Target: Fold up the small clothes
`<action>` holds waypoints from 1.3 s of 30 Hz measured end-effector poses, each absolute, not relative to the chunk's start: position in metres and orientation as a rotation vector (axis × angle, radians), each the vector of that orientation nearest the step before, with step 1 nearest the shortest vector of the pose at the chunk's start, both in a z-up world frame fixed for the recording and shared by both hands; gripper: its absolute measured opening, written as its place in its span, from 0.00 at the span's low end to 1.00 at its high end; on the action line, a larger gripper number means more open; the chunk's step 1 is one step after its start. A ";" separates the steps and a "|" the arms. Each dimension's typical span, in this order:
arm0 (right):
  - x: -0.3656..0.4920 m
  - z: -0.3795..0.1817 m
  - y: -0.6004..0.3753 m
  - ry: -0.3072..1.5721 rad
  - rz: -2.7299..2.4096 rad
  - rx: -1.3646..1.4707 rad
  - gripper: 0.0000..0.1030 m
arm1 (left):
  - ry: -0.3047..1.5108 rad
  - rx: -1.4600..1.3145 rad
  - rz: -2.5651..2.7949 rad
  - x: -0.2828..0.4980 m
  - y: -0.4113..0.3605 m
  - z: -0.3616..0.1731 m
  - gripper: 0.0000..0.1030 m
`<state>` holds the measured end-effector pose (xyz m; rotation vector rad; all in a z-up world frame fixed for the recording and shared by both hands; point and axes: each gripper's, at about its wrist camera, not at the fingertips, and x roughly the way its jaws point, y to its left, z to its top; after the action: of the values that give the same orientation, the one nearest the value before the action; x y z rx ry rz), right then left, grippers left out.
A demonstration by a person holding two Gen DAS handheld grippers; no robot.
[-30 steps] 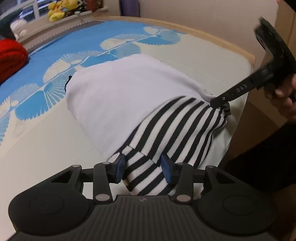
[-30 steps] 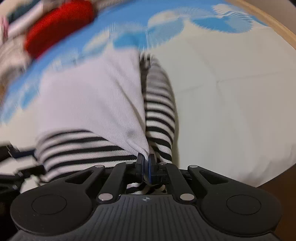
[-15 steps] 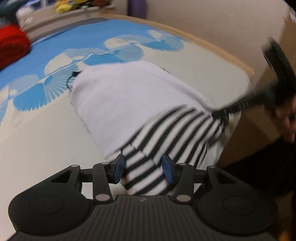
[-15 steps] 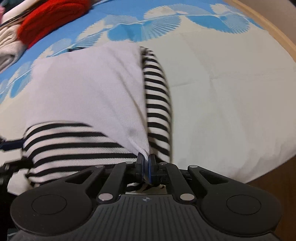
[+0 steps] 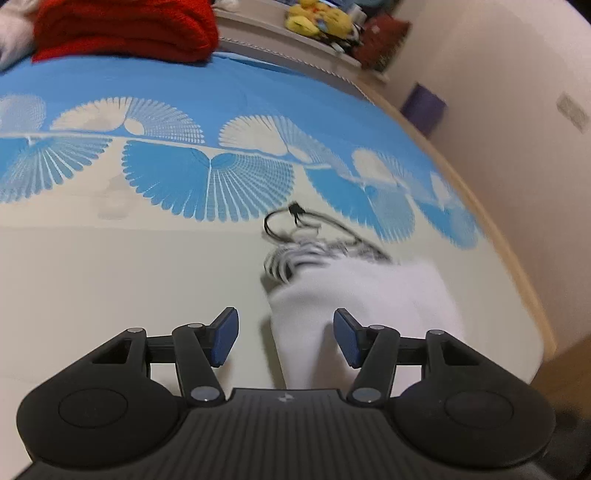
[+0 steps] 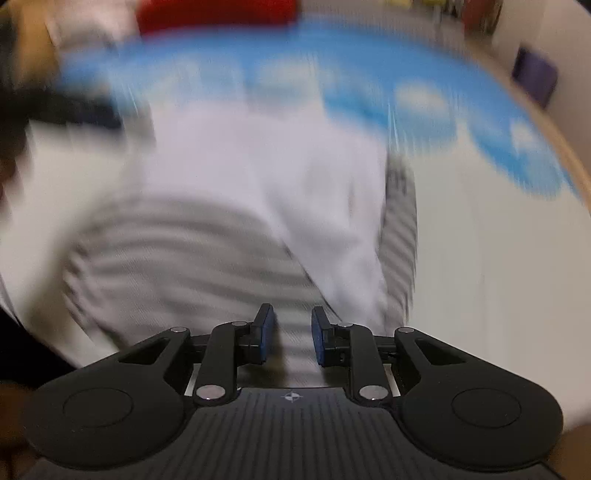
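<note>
A small white garment with black-and-white striped sleeves (image 5: 365,295) lies folded on the bed. In the left wrist view my left gripper (image 5: 282,341) is open, its jaws wide apart over the garment's near white edge, holding nothing. In the blurred right wrist view the garment (image 6: 258,192) fills the middle, with a striped sleeve (image 6: 177,251) across its near part. My right gripper (image 6: 290,338) is open with a small gap, just above the striped cloth.
The bed cover (image 5: 110,266) is cream with blue fan prints. A red knit pile (image 5: 122,29) lies at the far side. Plush toys (image 5: 317,18) sit on a far shelf. The wooden bed edge (image 5: 517,266) runs on the right.
My right gripper has let go of the garment's corner and opened. My left gripper has swung away from the striped sleeve and now faces the far end of the bed.
</note>
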<state>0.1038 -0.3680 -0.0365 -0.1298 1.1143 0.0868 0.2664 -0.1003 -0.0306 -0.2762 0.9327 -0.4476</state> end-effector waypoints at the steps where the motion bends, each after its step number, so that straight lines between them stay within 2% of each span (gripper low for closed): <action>1: 0.105 -0.045 -0.369 1.149 0.062 -0.139 0.22 | 0.944 -0.313 -0.456 0.275 -0.101 -0.036 0.66; 3: 0.107 -0.046 -0.374 1.157 0.050 -0.112 0.22 | 0.989 -0.356 -0.468 0.288 -0.105 -0.049 0.78; 4: 0.108 -0.045 -0.376 1.158 0.050 -0.094 0.22 | 1.023 -0.376 -0.469 0.294 -0.108 -0.058 0.80; 10: 0.113 -0.049 -0.374 1.182 0.038 -0.099 0.21 | 1.169 -0.561 -0.502 0.315 -0.116 -0.109 0.85; 11: 0.113 -0.049 -0.375 1.187 0.035 -0.099 0.21 | 1.161 -0.579 -0.514 0.317 -0.118 -0.111 0.81; 12: 0.117 -0.048 -0.373 1.193 0.032 -0.098 0.21 | 1.157 -0.592 -0.544 0.318 -0.120 -0.110 0.53; 13: 0.119 -0.048 -0.372 1.201 0.027 -0.096 0.21 | 1.158 -0.610 -0.573 0.320 -0.121 -0.109 0.49; 14: 0.121 -0.048 -0.372 1.207 0.022 -0.094 0.21 | 1.145 -0.600 -0.574 0.320 -0.122 -0.106 0.37; 15: 0.123 -0.047 -0.372 1.217 0.015 -0.091 0.21 | 1.126 -0.575 -0.591 0.320 -0.122 -0.099 0.32; 18: 0.125 -0.047 -0.366 1.242 0.000 -0.102 0.18 | 1.103 -0.541 -0.594 0.320 -0.113 -0.078 0.28; 22: 0.134 -0.044 -0.345 1.252 0.035 -0.100 0.16 | 1.044 -0.505 -0.543 0.321 -0.074 -0.050 0.28; 26: 0.150 -0.040 -0.301 1.240 0.161 -0.060 0.08 | 0.996 -0.477 -0.474 0.335 -0.010 -0.032 0.29; 28: 0.157 -0.042 -0.277 1.237 0.227 -0.047 0.04 | 0.987 -0.473 -0.435 0.343 0.019 -0.029 0.34; 30: 0.163 -0.046 -0.254 1.239 0.264 -0.054 0.03 | 0.984 -0.447 -0.331 0.348 0.043 -0.027 0.52; 34: 0.164 -0.045 -0.232 1.248 0.292 -0.070 0.03 | 0.872 -0.372 -0.216 0.326 0.073 0.009 0.52; 39: 0.169 0.006 -0.250 1.101 0.278 0.030 0.05 | 0.883 -0.229 -0.309 0.277 0.054 0.052 0.52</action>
<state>0.1686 -0.2500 0.0061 0.0305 1.1008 0.2783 0.2769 0.0540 0.0524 -0.2285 0.8830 -0.3088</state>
